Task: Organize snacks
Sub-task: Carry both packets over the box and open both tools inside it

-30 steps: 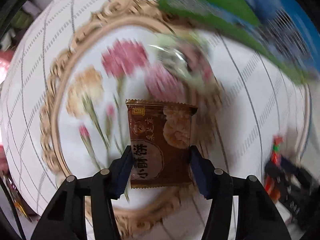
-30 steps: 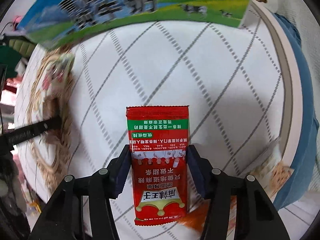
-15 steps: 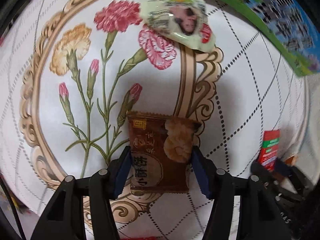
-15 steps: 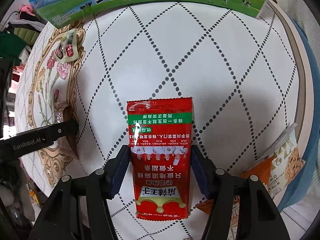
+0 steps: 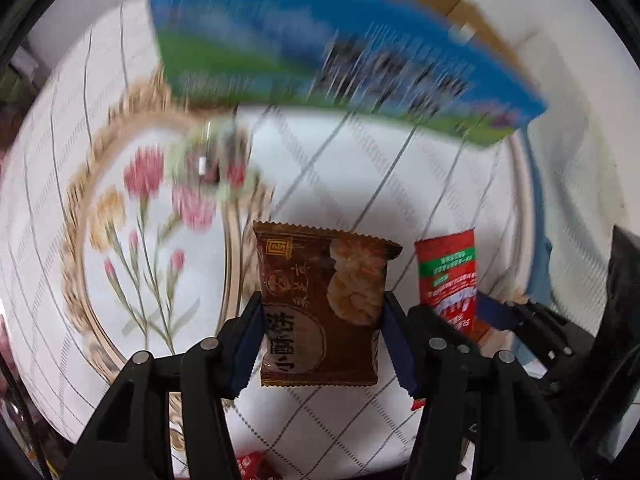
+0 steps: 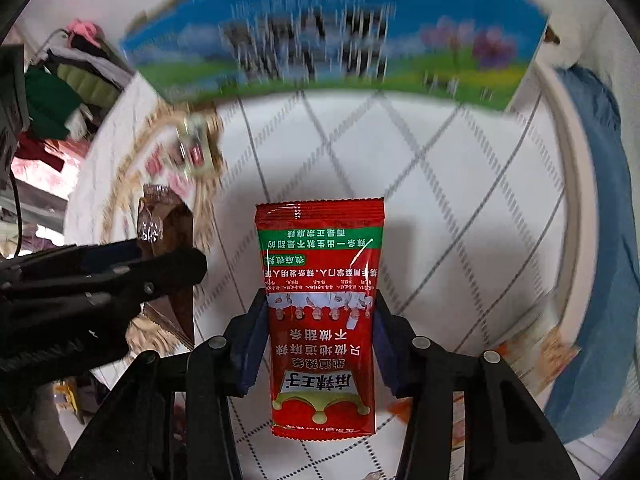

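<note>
Right wrist: diamond-checked tablecloth [image 6: 460,208], clothes pile [image 6: 68,92]

The brown snack packet [image 5: 320,312] is made of glossy plastic film with crimped, serrated end seals. The red snack packet [image 6: 320,312] is wrapped in shiny foil-like film, and glare is caught near its top. The left claw [image 5: 322,340] and right claw [image 6: 318,344] are built of matt black plastic with blue pads. The surface [image 6: 460,208] is covered by a smooth printed sheet. The printed box [image 6: 320,40] looks like cardboard.
</note>
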Demonstrator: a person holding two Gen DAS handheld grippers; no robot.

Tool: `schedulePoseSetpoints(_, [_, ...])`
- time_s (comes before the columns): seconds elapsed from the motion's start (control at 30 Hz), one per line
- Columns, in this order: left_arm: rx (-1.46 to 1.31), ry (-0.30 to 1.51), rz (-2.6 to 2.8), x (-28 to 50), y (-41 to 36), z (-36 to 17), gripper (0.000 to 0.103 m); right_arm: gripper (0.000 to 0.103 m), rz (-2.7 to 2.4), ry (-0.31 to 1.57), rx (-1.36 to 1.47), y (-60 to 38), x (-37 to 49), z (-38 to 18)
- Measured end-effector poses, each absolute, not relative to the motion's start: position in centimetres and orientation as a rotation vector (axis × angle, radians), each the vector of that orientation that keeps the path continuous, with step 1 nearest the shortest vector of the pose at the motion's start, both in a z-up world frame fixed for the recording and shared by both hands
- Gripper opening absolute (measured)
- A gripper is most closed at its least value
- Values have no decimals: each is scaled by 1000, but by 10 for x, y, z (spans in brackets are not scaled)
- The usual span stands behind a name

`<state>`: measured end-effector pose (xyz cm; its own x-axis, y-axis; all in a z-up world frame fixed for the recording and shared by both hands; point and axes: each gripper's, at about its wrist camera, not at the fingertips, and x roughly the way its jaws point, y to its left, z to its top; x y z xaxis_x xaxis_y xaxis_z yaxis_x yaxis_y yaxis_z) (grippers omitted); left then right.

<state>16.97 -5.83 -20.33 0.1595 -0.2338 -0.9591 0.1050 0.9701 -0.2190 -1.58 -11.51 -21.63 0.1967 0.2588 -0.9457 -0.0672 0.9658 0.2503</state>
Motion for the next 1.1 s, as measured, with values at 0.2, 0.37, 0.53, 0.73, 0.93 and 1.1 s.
schedulePoseSetpoints(0.2, [-138, 1294, -313, 223, -56, -152, 53, 50, 234, 1211, 249, -142, 25, -151])
schedulePoseSetpoints(0.37, [-181, 1260, -338, 295, -54, -137, 54, 50, 205, 1088, 309, -173, 85, -97])
schedulePoseSetpoints(0.53, [-271, 1327, -352, 355, -59, -149, 54, 50, 162, 1050, 342, -192, 143, -84])
schedulePoseSetpoints(0.73, [-348, 1461, -354, 405, -71, -194, 54, 50, 105, 1070, 346, -212, 196, -97])
schedulePoseSetpoints(0.93, [-426, 1584, -342, 416, -77, -232, 54, 50, 88, 1132, 366, -225, 221, -125])
schedulePoseSetpoints(1.1, [-410, 1589, -314, 415, -76, -243, 87, 91, 88, 1230, 378, -226, 219, -149])
